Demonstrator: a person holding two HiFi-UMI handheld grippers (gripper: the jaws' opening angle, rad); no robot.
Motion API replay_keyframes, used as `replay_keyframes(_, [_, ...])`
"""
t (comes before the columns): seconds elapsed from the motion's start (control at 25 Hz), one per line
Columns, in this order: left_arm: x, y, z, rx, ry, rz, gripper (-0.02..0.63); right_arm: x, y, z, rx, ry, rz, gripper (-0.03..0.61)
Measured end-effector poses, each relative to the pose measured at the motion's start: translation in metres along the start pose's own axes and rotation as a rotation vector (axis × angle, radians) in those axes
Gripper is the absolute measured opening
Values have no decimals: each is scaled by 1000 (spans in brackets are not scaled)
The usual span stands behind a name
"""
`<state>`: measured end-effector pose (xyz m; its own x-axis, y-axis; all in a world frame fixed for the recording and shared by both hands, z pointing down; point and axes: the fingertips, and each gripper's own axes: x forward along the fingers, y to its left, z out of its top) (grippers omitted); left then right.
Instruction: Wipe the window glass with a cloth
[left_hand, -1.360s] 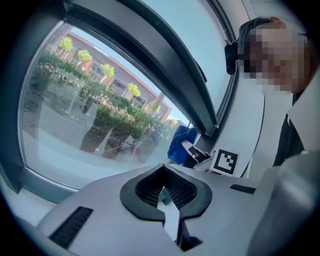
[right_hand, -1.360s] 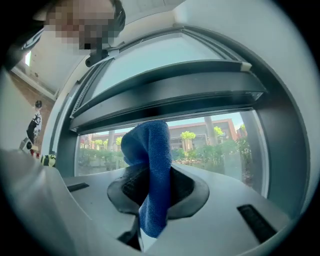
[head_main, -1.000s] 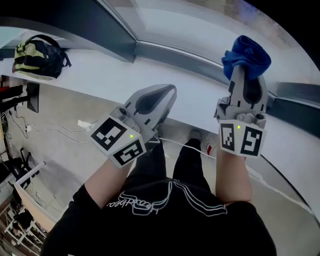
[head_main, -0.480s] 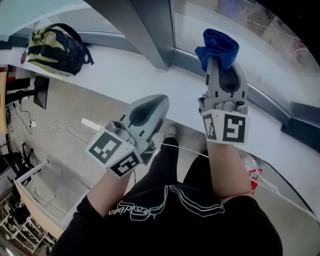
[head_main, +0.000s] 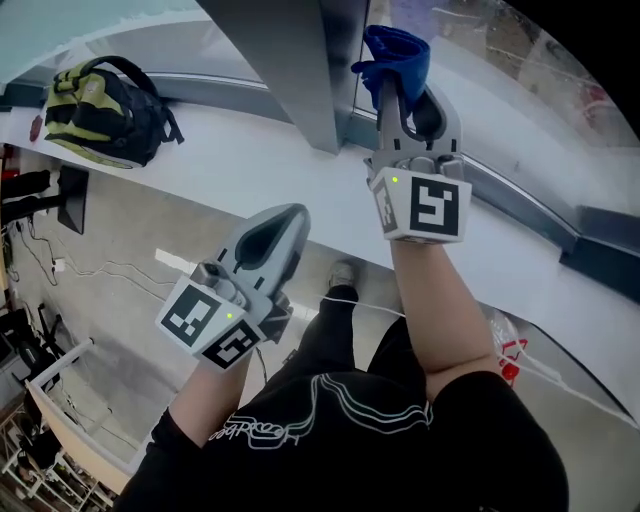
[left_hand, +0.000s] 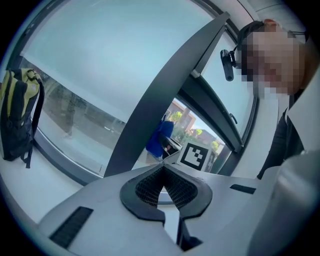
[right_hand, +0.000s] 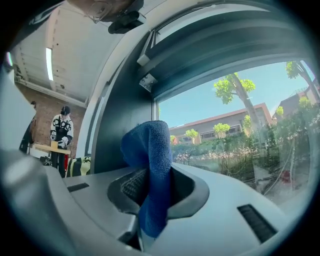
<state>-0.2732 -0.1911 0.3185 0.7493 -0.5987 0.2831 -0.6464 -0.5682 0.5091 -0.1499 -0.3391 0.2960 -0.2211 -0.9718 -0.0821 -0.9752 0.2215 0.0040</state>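
Nearest, the left gripper (head_main: 292, 214) is held low in front of the person's body, over the floor and short of the white sill (head_main: 230, 150). Its own view shows the jaws (left_hand: 162, 169) brought together with nothing between them and touching nothing. Higher and further out, the right gripper (head_main: 402, 78) is raised on an outstretched forearm. Its jaws (right_hand: 152, 192) are clamped narrow on a blue cloth (right_hand: 150, 150). One fold hangs down through the jaw gap and the rest bunches up past the fingertips. In the head view the cloth (head_main: 396, 48) sits at the very tip of that gripper, just beside the right edge of the dark frame post (head_main: 300, 70) and in front of the window glass (head_main: 500, 110). Whether the cloth touches the pane cannot be told. The post bounds the cloth closely on the left. To the right the glass (right_hand: 240, 135) runs on unobstructed, with the dark lower frame rail (head_main: 520, 195) along its bottom edge. Well to the left, a yellow and black backpack (head_main: 100, 95) rests on the sill against another pane. Beyond the glass are trees and a brick building (right_hand: 225, 125).
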Motion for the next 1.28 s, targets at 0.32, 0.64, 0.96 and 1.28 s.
replay_keyframes(0.32, [5,3,-5,21,21,-24,6,19,-2,-17,18,18,-43,64])
replay_keyframes(0.64, [21,-5,-10,11,30,-40,6,17,-11,-20,-19,42,-54,64])
replay_keyframes(0.96, [41,-31,-23,16,47,-61,6,-14,-52,-21,-21,55,-103,64])
replay_keyframes(1.28, [71,-85,-52,17,75,-114,6,-59,-116,-16,-36,56,-163,64])
